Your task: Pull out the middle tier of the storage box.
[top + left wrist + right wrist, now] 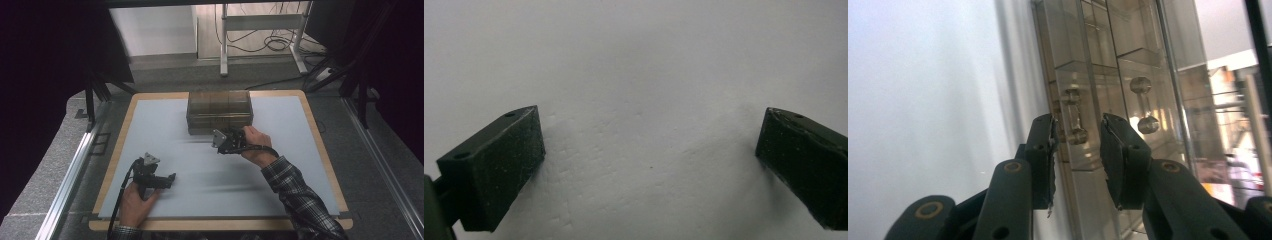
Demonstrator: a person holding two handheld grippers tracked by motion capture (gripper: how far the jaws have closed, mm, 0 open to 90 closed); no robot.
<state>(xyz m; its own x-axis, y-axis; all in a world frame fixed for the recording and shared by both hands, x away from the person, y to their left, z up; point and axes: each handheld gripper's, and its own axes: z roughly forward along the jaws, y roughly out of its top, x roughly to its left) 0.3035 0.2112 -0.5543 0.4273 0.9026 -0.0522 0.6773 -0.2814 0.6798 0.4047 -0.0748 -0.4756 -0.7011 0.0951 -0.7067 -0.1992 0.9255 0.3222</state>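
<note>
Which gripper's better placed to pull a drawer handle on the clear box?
Right. The right gripper is at the front of the drawer box, jaws open on either side of a handle. The left gripper is open over bare mat, well short of the box.

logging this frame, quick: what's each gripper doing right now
left gripper: open, empty, over the table mat.
right gripper: open, jaws either side of a drawer handle.

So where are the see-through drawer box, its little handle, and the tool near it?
drawer box (219, 111), high view, front face.
handle (1074, 117), right gripper view, its bar.
right gripper (1078, 142), right gripper view, between its tips.
</note>
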